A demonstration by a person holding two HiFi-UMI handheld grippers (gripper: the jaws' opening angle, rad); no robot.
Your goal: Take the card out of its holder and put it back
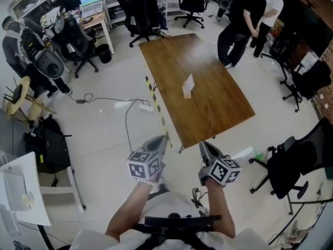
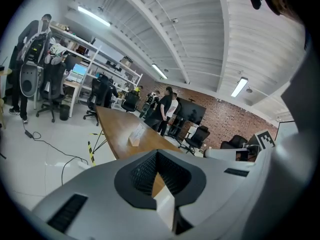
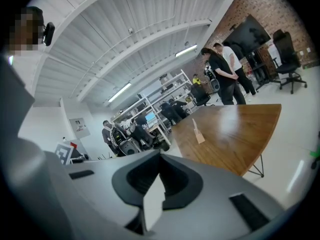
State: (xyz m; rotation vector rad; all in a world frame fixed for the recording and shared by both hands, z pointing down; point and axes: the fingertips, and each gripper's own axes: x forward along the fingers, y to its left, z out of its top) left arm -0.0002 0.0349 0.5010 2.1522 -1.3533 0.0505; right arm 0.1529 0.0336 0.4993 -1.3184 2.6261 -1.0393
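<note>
Low in the centre of the head view, the left tool (image 1: 158, 141) and the right tool (image 1: 204, 148) are held side by side over the pale floor (image 1: 99, 129), each with its marker cube just behind the jaws and a forearm below it; both point up the frame toward the near corner of the worktop (image 1: 218, 113). The left gripper view shows the left tool's jaws closed tip to tip with nothing gripped, only a sliver of brown wood showing through the gap behind the tips; the right gripper view shows the right tool's jaws likewise pressed together and empty.

Beyond the tools, the worktop is a long wooden slab running diagonally from the lower centre to the upper centre of the head view; near its middle the white card (image 1: 189, 81) stands upright in its small tan holder (image 1: 187, 92), well apart from both tools.

Left of the worktop, a strip of yellow-and-black tape (image 1: 155, 99) lies on the floor beside its long edge, and a dark cable (image 1: 127, 124) loops across the tiles; a black office chair (image 1: 291, 165) stands at the lower right; two people (image 1: 244, 20) stand by the worktop's far end at the upper right.
</note>
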